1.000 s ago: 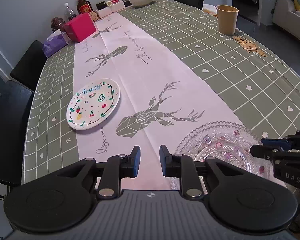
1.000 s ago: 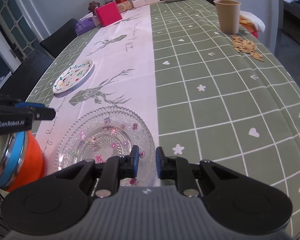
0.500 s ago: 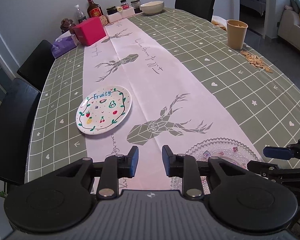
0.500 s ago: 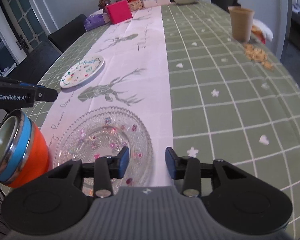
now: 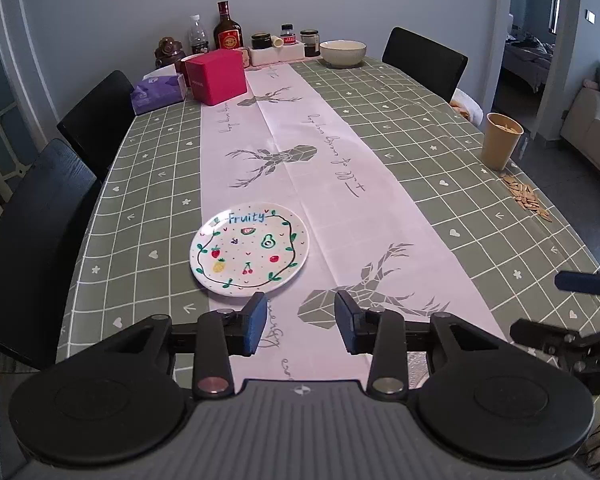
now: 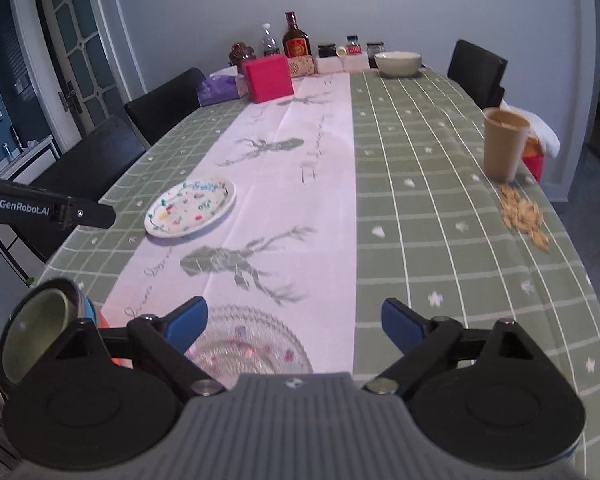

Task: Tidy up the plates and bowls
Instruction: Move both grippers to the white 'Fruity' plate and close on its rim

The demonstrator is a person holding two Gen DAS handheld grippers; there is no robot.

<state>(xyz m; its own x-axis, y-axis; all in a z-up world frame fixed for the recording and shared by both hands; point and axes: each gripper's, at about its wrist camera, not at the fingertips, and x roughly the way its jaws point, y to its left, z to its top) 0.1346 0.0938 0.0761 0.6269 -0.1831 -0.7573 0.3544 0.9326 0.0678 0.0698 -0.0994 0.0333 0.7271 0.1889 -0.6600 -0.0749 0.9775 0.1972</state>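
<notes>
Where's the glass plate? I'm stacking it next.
In the right wrist view, the glass plate lies at the table's near edge, between the open right gripper fingers.

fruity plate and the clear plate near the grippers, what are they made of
Fruity plate: looks like glazed ceramic, opaque white and smooth with printed fruit and a soft sheen, though melamine can't be ruled out. Clear plate: looks like pressed glass, see-through with beaded rings and small coloured spots; clear plastic is possible.

home dining room | clothed table (image 5: 420, 120) | chairs (image 5: 424, 60) | sofa (image 5: 592, 128)
</notes>
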